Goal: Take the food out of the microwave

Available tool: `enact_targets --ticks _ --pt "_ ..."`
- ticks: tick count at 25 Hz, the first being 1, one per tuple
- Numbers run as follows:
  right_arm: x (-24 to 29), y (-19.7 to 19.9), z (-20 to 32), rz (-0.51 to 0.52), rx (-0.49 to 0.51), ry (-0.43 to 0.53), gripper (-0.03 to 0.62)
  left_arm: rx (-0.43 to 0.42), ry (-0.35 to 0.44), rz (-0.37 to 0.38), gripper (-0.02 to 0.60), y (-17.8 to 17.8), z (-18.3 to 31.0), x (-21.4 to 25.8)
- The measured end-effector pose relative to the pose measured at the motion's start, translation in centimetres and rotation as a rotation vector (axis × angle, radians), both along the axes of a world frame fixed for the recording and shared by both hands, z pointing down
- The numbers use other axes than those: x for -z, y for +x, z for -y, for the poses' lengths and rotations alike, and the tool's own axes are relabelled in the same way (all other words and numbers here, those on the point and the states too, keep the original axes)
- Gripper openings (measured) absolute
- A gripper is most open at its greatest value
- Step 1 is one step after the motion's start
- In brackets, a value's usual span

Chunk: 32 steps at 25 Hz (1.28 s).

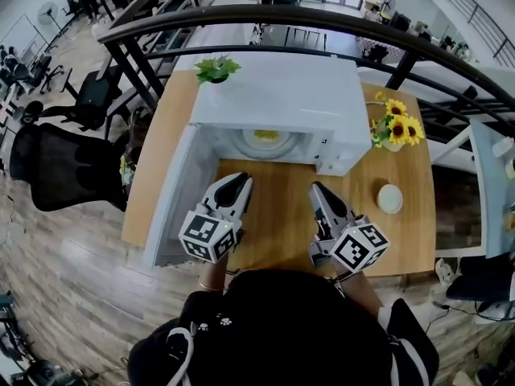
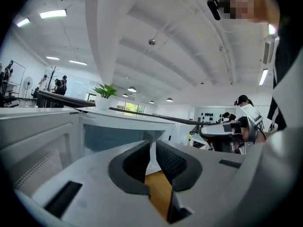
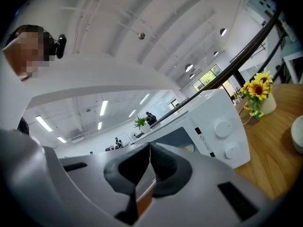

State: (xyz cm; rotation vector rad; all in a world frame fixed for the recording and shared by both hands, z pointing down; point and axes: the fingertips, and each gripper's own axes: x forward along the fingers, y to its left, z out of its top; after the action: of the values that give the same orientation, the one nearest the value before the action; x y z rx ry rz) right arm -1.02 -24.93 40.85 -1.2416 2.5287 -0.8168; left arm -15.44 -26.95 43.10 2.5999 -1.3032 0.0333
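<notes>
So the microwave [image 1: 278, 103] door [image 1: 173, 199] is swung wide open to the left, and the food [image 1: 266, 135], something yellow on a plate, sits inside on the turntable. Nobody has touched it yet.

We've got the left gripper [image 1: 240, 181] and the right gripper [image 1: 317, 189] both hovering over the wooden table [image 1: 278, 232], just in front of the opening. Both are clenched tight with nothing between the jaws.

We'd say we're at the reach-in step. Next up, one claw needs to spread its jaws, slide in level under the top of the cavity, and catch the plate's rim. Keeping the plate flat on the way out looks like the tricky part.
</notes>
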Motion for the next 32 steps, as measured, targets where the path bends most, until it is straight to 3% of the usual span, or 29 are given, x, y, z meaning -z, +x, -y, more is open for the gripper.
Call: enact_targets --ticks 11,15,19,22,32 --pt "-1.1 -0.6 3.8 -0.018 -0.096 -0.046 0.019 -0.04 -0.009 0.05 0.023 -0.4 5.4 -1.3" --pt "-1.6 -1.6 5.4 -0.044 -0.089 -0.056 0.026 -0.047 -0.046 0.053 0.094 -0.2 6.8 -2.6" --pt "-2.8 -3.1 7.2 -0.101 -0.067 -0.061 0.038 -0.041 -0.076 0.06 0.118 -0.2 8.3 -4.1" --pt "-4.2 -3.9 8.5 -0.14 -0.065 -0.085 0.058 -0.021 -0.108 0.072 0.161 -0.4 9.5 -5.5" --pt "-8.9 -5.7 13.4 -0.266 -0.088 -0.111 0.181 0.022 -0.203 0.132 0.206 -0.9 13.2 -10.3"
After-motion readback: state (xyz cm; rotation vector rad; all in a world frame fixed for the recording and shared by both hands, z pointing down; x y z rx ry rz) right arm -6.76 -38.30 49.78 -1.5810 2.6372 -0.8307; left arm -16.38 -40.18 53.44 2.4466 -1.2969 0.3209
